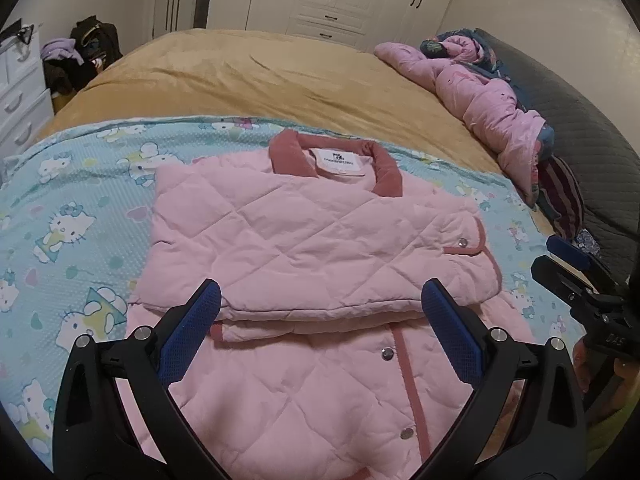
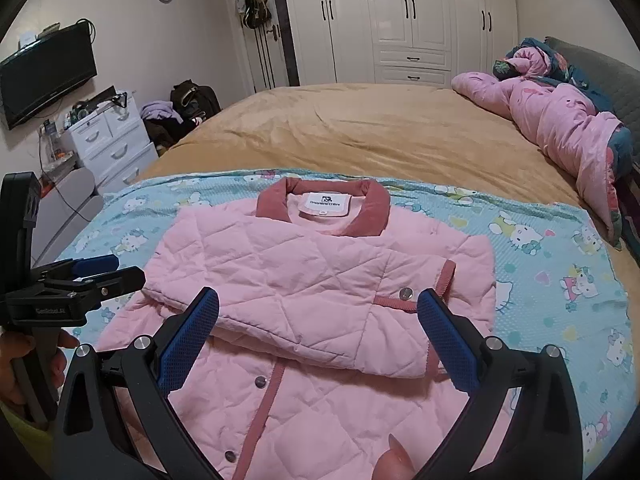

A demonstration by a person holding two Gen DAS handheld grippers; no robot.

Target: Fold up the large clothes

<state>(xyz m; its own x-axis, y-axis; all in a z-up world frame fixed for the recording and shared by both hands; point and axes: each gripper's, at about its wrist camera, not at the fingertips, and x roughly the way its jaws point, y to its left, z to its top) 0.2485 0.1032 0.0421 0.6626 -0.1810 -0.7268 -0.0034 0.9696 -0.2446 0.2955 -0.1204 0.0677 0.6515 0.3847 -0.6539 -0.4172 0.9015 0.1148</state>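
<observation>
Left tongs (image 1: 320, 332) sit at the bottom of the left wrist view, blue pads spread wide apart, nothing between them, hovering just over the jacket's near half. Right tongs (image 2: 318, 338) read the same in the right wrist view: pads wide apart, empty, above the folded edge. Each pair also shows from the side in the other camera, right tongs at the right edge of the left view, left tongs at the left edge of the right view, so the two flank the garment, one per side. That likely sets up a two-point lift.

Pink quilted jacket (image 1: 316, 240) lies flat at frame centre on the cartoon-print blanket (image 1: 72, 216), collar (image 1: 384, 164) and label toward the top of the frame. Sleeves look folded across the chest into a stacked block, one cuff with a snap (image 1: 462, 243) at centre right. Lower body with the snap placket stays unfolded at the frame bottom, under the tongs.

Judgement: side folds done, the bottom-up fold remains; open tongs above the hem area suit gripping it next. Thick padding may spring back or slide.

Blanket covers the tan bed (image 1: 240, 76), likely as a clean work patch. Rumpled pink duvet (image 1: 480, 92) is bunched at upper right, well apart. White wardrobe (image 2: 400, 20) fills the top of the frame.
</observation>
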